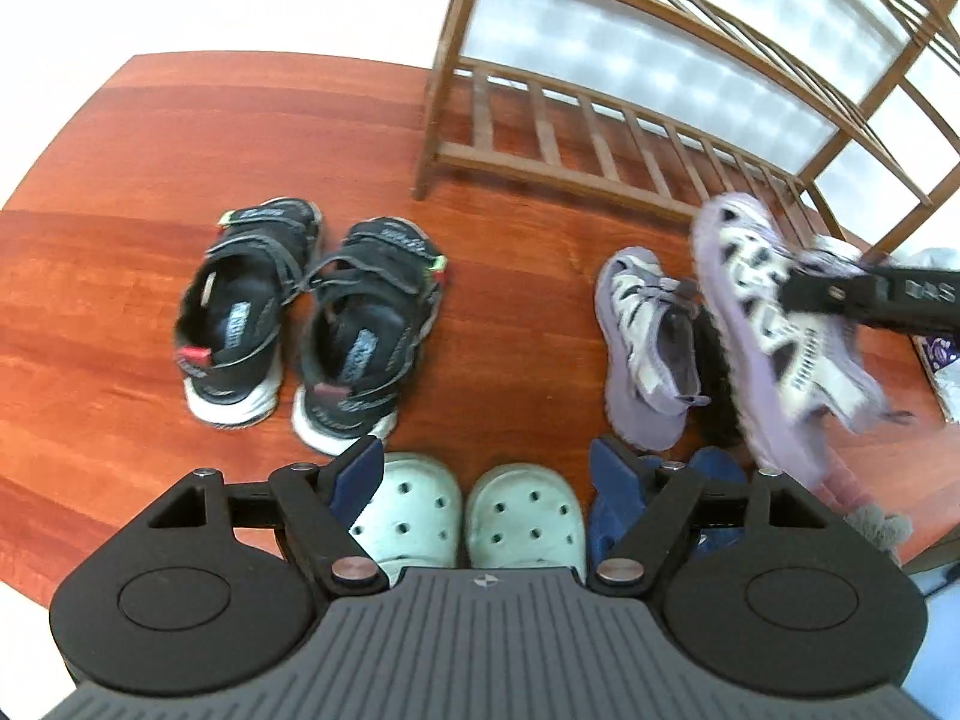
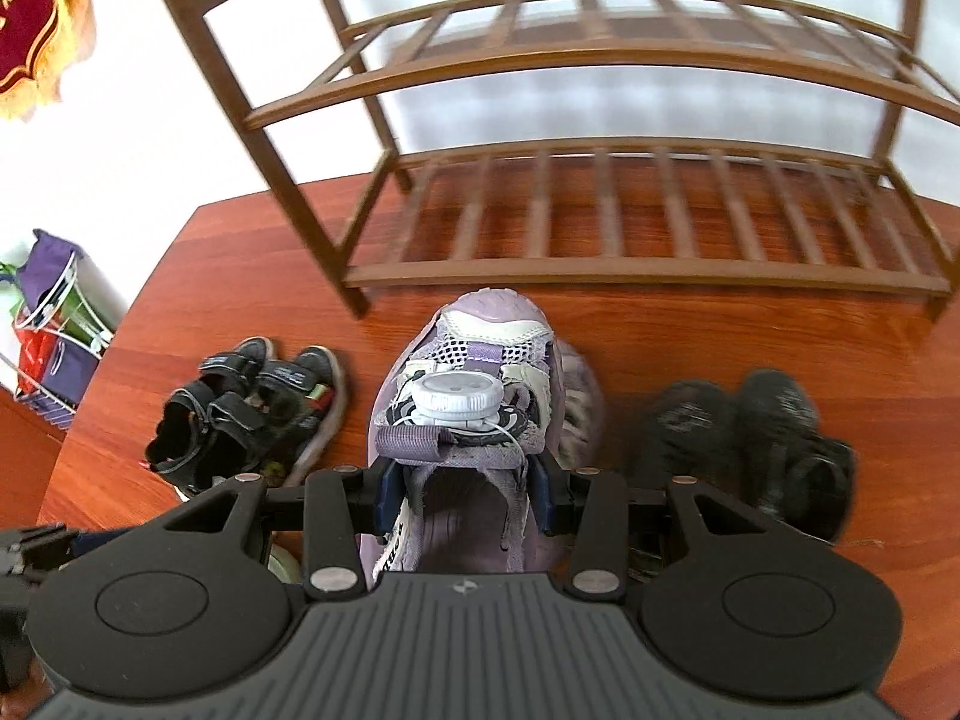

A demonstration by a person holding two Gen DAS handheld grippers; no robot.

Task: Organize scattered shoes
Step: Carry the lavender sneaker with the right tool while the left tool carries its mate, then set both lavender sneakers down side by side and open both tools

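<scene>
My right gripper [image 2: 462,495] is shut on a purple sneaker [image 2: 465,396] and holds it above the wooden floor, toe toward the brown slatted shoe rack [image 2: 630,273]. In the left wrist view the held sneaker [image 1: 774,324] hangs tilted at the right, with its mate [image 1: 648,348] on the floor beside it. My left gripper [image 1: 486,471] is open and empty above a pair of mint clogs [image 1: 468,516]. A pair of black sandals [image 1: 300,324] stands left of centre on the floor.
A pair of dark shoes [image 2: 750,444] lies right of the held sneaker. A blue shoe [image 1: 708,498] sits by my left gripper's right finger. A wire basket with bags [image 2: 54,330] stands at the far left. White wall behind the rack.
</scene>
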